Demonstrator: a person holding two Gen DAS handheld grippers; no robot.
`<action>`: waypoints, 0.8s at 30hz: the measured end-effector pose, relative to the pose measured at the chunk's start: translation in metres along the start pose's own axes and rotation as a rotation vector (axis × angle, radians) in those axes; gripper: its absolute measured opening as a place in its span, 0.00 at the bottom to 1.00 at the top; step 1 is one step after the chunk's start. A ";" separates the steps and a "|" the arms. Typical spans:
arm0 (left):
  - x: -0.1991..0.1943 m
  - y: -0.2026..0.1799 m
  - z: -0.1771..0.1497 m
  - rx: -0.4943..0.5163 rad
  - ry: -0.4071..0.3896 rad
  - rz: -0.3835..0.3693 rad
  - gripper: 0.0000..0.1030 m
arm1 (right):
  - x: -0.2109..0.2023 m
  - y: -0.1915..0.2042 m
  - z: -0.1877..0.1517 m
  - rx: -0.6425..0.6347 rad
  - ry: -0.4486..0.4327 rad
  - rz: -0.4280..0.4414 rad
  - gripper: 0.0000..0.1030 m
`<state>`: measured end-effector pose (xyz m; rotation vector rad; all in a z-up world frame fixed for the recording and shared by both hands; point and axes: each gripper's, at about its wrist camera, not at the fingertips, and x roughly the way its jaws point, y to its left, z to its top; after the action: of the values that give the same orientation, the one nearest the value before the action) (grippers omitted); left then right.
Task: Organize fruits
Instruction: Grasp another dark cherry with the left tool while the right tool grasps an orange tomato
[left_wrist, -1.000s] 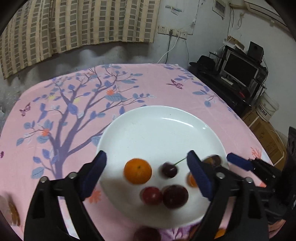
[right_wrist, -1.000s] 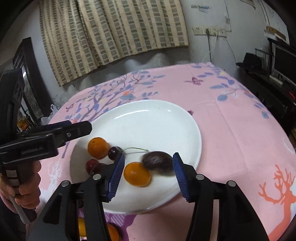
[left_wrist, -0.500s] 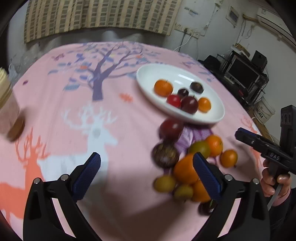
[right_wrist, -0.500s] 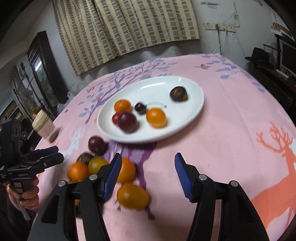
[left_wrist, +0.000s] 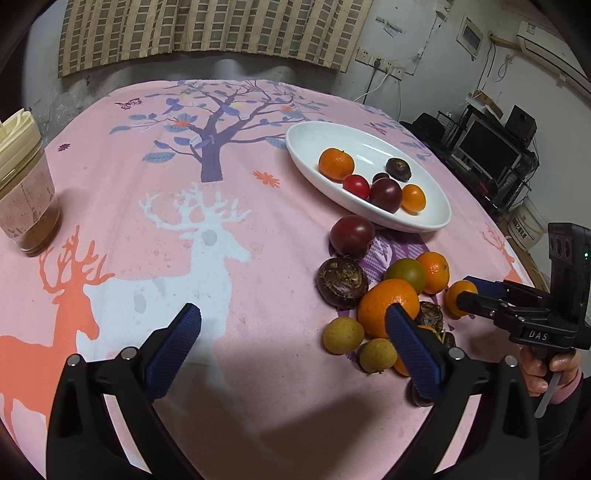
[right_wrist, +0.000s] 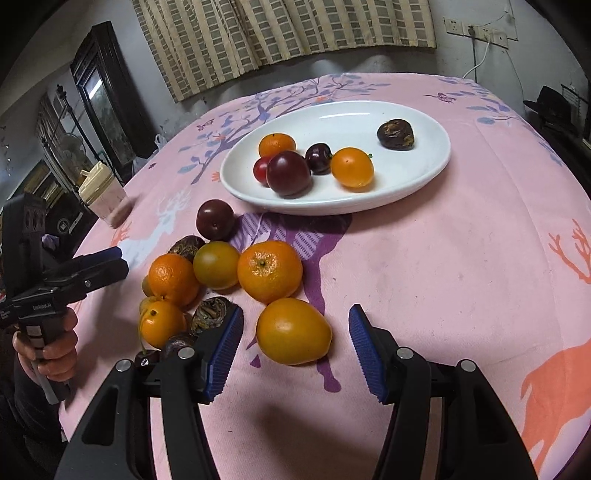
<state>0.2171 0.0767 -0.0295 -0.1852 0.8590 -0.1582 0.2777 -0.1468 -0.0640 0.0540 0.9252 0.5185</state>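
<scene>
Glossy oval plate (right_wrist: 424, 177) – ribbed tool pads (right_wrist: 221, 350).

Pink cloth w/ deer + tree print (left_wrist: 229, 206) covers my table; lidded cup (left_wrist: 24, 184) at left edge, striped curtain (left_wrist: 207, 29) behind, TV (left_wrist: 487, 147) far right.

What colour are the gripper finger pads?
Blue, ribbed pads on black fingers; clearest in the right wrist view.
</scene>
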 end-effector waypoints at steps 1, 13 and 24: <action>0.000 0.000 0.000 0.000 0.001 0.000 0.95 | 0.001 -0.001 0.001 0.000 0.004 -0.001 0.56; -0.010 -0.017 -0.013 0.081 0.008 -0.079 0.91 | 0.001 -0.012 -0.001 0.047 0.022 0.028 0.40; -0.008 -0.088 -0.061 0.331 0.117 -0.189 0.53 | 0.002 -0.013 0.000 0.054 0.025 0.021 0.40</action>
<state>0.1599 -0.0131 -0.0427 0.0539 0.9177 -0.4881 0.2839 -0.1572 -0.0682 0.1067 0.9637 0.5142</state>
